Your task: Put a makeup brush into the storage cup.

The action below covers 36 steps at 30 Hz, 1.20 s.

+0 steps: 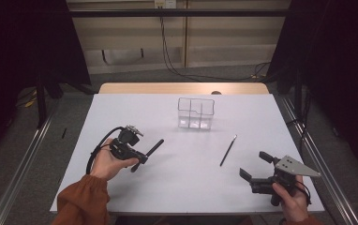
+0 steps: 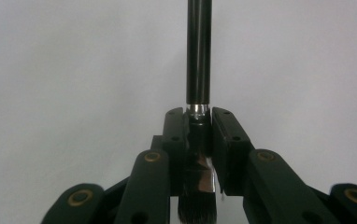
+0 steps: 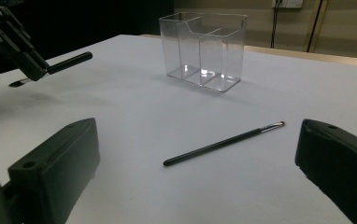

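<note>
Clear organizer point(image 1: 195, 113) on counter point(image 1: 167, 187). Left claw point(image 1: 142, 158) clamped on thick brush point(image 1: 152, 149); right claw point(image 1: 257, 165) gaping, holding nothing; thin brush point(image 1: 228, 150) lying loose.

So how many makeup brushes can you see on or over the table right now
2. A thick brush is clamped by its ferrule in the left gripper, off the table. A thin brush lies on the white table, between the clear organizer and the right gripper.
</note>
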Each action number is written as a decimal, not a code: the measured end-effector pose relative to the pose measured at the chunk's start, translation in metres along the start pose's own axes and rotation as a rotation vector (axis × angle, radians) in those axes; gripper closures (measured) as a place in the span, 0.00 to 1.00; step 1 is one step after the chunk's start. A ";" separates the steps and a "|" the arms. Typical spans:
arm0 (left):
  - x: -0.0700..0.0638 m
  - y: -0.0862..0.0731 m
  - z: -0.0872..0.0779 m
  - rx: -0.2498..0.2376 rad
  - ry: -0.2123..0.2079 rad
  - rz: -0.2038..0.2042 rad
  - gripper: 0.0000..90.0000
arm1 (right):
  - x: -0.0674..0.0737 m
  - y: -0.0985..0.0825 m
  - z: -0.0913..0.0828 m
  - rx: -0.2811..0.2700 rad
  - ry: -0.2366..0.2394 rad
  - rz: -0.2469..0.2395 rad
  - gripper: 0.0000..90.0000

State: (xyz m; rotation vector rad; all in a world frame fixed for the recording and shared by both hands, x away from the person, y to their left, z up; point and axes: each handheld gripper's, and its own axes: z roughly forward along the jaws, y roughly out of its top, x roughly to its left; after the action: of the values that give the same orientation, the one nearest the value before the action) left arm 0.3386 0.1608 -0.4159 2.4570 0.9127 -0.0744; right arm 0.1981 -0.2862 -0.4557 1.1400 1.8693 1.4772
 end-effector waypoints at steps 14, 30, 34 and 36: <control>-0.002 -0.007 -0.014 -0.172 -0.013 -0.012 0.85 | 0.000 0.000 0.000 -0.002 0.000 0.008 0.00; -0.001 -0.018 -0.015 -0.321 -0.017 -0.018 0.85 | 0.000 0.000 0.000 -0.004 -0.001 0.009 0.00; 0.000 -0.023 -0.010 -0.358 -0.021 -0.007 0.85 | 0.000 0.000 0.000 -0.003 0.001 0.013 0.00; -0.002 -0.023 -0.012 -0.392 -0.021 0.002 0.85 | 0.000 0.000 0.000 -0.003 -0.001 0.012 0.00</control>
State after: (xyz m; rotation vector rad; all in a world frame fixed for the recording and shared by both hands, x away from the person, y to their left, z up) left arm 0.3217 0.1802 -0.4155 2.0897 0.8271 0.0737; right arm 0.1978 -0.2863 -0.4554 1.1522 1.8619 1.4857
